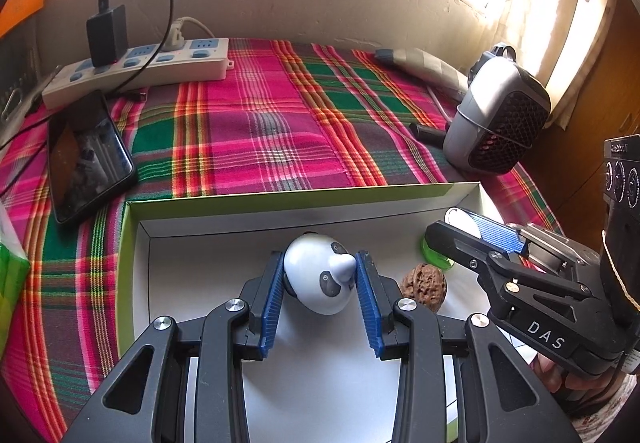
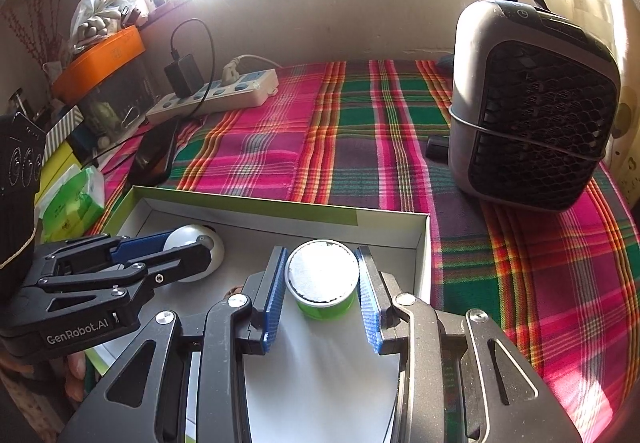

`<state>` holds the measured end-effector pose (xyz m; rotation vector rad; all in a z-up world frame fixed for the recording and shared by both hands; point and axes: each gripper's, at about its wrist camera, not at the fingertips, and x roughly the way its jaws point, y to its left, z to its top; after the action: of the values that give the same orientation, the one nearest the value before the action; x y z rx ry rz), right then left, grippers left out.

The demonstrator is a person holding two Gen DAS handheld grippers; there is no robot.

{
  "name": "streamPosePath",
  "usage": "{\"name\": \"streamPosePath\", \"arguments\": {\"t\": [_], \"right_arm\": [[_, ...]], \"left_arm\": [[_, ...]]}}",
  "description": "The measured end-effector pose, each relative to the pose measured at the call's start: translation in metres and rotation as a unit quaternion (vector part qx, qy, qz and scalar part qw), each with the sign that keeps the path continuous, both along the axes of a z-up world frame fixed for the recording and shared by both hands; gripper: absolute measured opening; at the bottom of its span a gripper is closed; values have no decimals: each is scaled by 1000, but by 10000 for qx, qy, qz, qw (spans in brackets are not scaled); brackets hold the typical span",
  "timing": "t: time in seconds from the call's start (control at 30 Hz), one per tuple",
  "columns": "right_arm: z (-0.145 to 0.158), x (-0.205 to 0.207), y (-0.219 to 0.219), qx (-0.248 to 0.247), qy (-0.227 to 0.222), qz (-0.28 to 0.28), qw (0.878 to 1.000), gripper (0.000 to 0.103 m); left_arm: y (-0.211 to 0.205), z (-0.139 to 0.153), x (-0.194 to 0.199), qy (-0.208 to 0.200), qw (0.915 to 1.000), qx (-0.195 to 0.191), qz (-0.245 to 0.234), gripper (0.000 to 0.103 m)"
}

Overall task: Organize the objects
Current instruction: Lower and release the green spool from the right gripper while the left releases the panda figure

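Observation:
A white panda-faced toy (image 1: pixel 320 283) sits between the blue pads of my left gripper (image 1: pixel 320 257), which is shut on it just above the floor of a shallow white box with a green rim (image 1: pixel 280 199). A brown walnut (image 1: pixel 423 285) lies on the box floor to its right. My right gripper (image 2: pixel 321 251) is shut on a green cup with a white lid (image 2: pixel 322 275), near the box's right wall (image 2: pixel 424 255). Each view shows the other gripper from the side: the right gripper (image 1: pixel 460 225) with the cup, and the left gripper (image 2: pixel 190 243) with the toy (image 2: pixel 188 243).
The box rests on a plaid cloth (image 1: pixel 280 115). A phone (image 1: pixel 86 159) and a power strip (image 1: pixel 140 67) with a black charger lie at the back left. At the right stand a grey fan unit (image 2: pixel 532 103) and a small black cylinder (image 1: pixel 428 132). A green tissue pack (image 2: pixel 72 199) is at the far left.

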<state>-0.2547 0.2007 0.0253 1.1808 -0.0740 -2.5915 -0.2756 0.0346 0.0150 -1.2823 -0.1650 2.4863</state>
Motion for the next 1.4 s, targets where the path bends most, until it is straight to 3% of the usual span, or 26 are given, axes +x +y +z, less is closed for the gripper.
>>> {"name": "streamPosePath", "arguments": {"t": [0.27,0.47,1.4], "right_arm": [[0,0,0,-37,-22,-12,10000,36],[3,3,-2,-72,47,8,10000,49],[21,43,5,-143,278,-182,9993,49]], "left_arm": [[-1,0,1,6,10000,5,56,33],[-2,4,5,63,10000,-11,57,34],[-20,29,53,375,9987,46,331,34]]}}
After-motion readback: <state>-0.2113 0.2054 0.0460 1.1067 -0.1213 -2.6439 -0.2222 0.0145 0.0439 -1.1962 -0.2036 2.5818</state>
